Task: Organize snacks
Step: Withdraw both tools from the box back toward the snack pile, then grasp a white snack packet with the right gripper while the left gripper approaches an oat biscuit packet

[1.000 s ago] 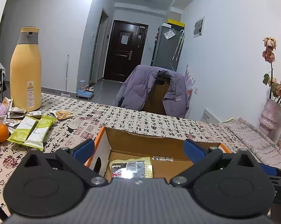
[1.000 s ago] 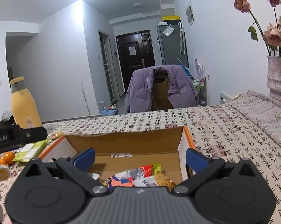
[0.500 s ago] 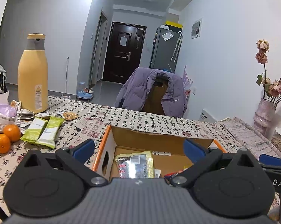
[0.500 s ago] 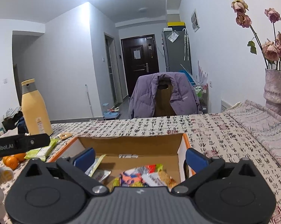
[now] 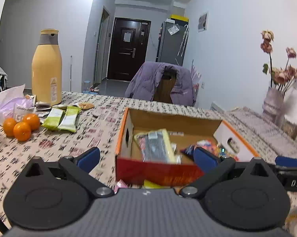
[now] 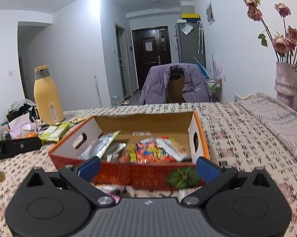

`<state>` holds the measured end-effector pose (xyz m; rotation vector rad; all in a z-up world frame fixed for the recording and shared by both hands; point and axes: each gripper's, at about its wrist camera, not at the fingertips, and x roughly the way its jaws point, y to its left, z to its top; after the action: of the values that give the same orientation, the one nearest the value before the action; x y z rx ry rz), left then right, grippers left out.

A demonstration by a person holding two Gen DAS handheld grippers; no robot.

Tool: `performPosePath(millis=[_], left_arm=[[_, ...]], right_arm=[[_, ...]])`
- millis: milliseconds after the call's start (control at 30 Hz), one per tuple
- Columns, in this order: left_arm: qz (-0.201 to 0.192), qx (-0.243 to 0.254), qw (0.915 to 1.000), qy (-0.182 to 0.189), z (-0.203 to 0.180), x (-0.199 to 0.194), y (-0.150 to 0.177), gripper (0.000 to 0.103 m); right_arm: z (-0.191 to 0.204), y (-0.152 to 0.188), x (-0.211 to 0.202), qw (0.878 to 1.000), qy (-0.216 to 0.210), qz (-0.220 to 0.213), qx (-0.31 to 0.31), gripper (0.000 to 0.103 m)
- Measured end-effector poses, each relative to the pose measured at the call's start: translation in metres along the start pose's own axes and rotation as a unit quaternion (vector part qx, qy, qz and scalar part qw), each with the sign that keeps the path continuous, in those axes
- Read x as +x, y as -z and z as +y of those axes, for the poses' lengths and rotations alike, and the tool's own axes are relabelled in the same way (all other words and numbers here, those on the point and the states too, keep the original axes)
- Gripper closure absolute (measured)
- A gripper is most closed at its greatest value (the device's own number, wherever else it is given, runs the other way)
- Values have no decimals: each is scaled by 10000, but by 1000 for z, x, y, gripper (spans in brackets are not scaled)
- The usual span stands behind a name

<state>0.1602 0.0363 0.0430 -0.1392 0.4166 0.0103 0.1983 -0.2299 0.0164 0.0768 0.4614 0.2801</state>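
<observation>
Readable writing is scarce: white letters "DAS" show on the black bar at the right edge of the left wrist view, and the tablecloth [image 5: 101, 118] carries printed calligraphy too blurred to read. At ten o'clock from the left gripper [image 5: 146, 158] stands a yellow flask [image 5: 47, 71] with a small triangle label, and below it three oranges [image 5: 21, 126] beside two green snack bars [image 5: 60, 119]. The left gripper's blue fingers are spread wide and hold nothing. At twelve o'clock sits the open cardboard box [image 5: 126, 138], orange-rimmed, holding a yellow-edged packet [image 5: 158, 146] and bright wrappers [image 6: 148, 152]. The right gripper [image 6: 147, 166] is likewise spread and empty, the box's red front wall just ahead. A purple jacket [image 6: 158, 83] drapes a chair beyond; a vase [image 6: 286, 83] of dried roses stands at two o'clock. Compared with a second ago, both cameras sit higher and farther back, showing the box's front wall.
</observation>
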Motion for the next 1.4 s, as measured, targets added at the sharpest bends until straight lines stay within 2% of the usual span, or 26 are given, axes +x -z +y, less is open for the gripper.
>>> performPosePath(millis=[233,567,967,1400], left_arm=[[217,-10,9998,20,12,-19,35,0],[359,-9,9993,60,25,-38,68,0],[415,12,9991,-18,27,-41,73,0],[576,52,9983,-97,25,-46,77,0]], right_arm=[[0,28,-15,9995,-169,241,107,0],[8,56,-30,9990,-183,409,67,0],[14,76,-29,9975,-60,699,-35,0],[40,90,-22,9952,73,926,-317,0]])
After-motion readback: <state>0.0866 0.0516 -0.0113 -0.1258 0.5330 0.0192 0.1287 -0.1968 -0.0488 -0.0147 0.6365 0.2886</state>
